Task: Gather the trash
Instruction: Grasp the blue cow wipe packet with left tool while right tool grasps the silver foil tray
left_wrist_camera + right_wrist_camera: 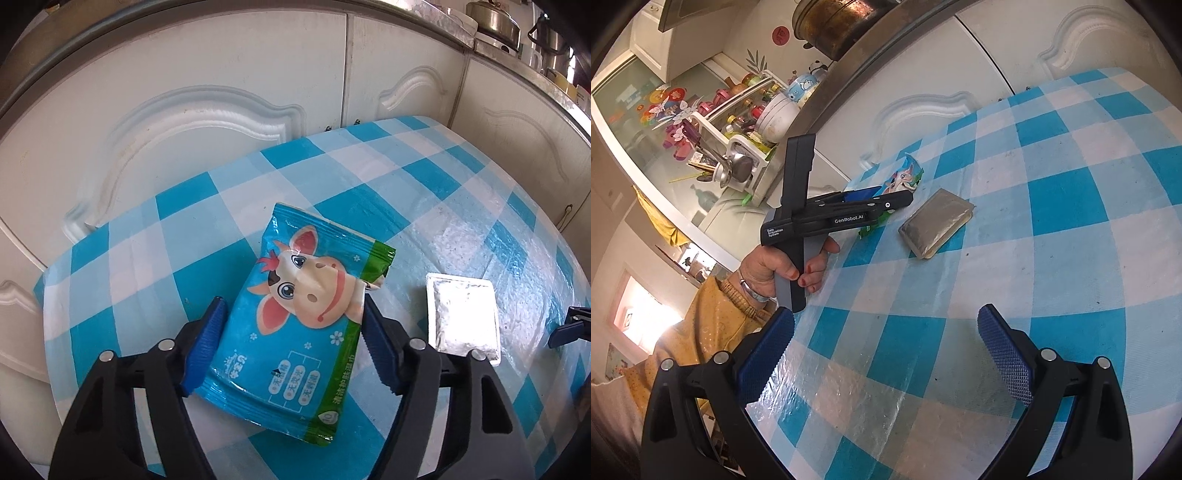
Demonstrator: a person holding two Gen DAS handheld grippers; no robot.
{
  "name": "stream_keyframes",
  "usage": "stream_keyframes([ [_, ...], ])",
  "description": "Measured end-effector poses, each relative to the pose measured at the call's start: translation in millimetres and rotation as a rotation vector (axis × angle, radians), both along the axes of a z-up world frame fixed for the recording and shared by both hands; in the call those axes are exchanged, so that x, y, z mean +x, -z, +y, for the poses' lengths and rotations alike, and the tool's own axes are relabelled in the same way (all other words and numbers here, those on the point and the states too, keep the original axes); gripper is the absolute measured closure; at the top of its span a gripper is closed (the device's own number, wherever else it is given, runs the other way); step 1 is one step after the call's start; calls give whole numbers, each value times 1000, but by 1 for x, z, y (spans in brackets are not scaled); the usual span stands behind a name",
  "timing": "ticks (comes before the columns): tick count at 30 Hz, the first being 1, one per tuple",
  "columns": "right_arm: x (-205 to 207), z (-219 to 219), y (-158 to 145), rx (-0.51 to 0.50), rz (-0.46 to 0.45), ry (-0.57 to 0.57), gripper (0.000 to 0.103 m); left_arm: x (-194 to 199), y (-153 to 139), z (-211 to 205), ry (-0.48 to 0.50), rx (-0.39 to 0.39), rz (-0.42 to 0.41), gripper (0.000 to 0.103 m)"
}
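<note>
Left gripper (291, 345): I have it down over the blue wipes packet (301, 306), fingers set wide either side, pads just beside the packet's long edges; I can't tell whether either pad touches yet
Wipes packet: lies flat on the checked tablecloth (155, 236), right between my left fingers, its long axis running away from the gripper and tilted a little to the right; far end sticks out past the fingertips
Judgement: the span crosses the packet's short width, so closing here should pinch it; the film looks slick and could slide
Foil sachet (461, 314): on the cloth just right of my left gripper, apart from the packet, long axis also running away from me
Right gripper (886, 360): spread wide, nothing between the fingers, hovering over bare cloth
From the right gripper: the sachet (936, 227) sits ahead, well apart; the packet (903, 177) lies beyond it, to the left
Nearer hand: left for the packet; I'd judge right for the sachet
</note>
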State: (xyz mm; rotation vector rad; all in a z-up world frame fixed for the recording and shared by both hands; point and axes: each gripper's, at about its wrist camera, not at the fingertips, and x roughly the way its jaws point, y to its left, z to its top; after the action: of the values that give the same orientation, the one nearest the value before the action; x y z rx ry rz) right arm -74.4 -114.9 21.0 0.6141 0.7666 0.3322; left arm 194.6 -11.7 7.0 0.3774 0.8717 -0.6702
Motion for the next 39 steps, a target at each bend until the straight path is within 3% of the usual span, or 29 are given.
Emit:
stream_keyframes([
  [7,3,8,-3,-82,5,-21,5,-24,-1,0,-38,-2,10,38],
  [16,13,10,-3,-208,74,31,5,-68,-1,35,-198,-73,9,39],
  [29,87,27,-3,-488,86,-58,5,-115,-3,75,-383,-208,68,39],
  [39,116,45,12,-601,89,-126,6,-123,-2,84,-416,-288,71,39],
])
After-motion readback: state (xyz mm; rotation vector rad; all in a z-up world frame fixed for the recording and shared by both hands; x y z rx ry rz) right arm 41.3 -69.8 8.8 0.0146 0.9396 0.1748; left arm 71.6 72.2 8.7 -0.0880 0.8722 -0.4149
